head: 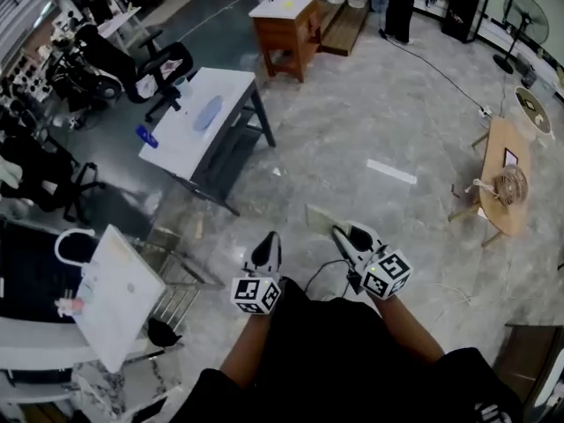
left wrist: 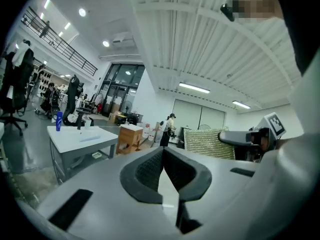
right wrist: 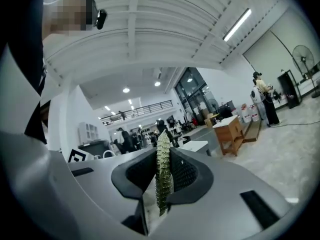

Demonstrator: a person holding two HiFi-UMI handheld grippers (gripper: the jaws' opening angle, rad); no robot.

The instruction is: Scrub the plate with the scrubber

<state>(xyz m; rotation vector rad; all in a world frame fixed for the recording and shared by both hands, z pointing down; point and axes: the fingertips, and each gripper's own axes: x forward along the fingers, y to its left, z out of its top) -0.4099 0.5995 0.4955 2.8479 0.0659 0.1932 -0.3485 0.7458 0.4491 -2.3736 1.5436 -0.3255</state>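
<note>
Workshop hall — worktable [head: 227, 91], office chairs [head: 164, 63].

Looking steeply down from head height, keeping the left tool [head: 269, 247] and the right tool [head: 351, 236] close at 6 o'clock, the white counter [head: 207, 117] far off at 11 o'clock. Riding on each tool, facing level along its jaws, both also catching that counter and the wooden counter [head: 284, 20], well away.

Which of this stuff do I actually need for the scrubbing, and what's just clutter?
Job: scrubber, clamped in right tongs; pale blue plate, apparently, on white table.
Lying about: wooden table; office chair; floor fan.
</note>
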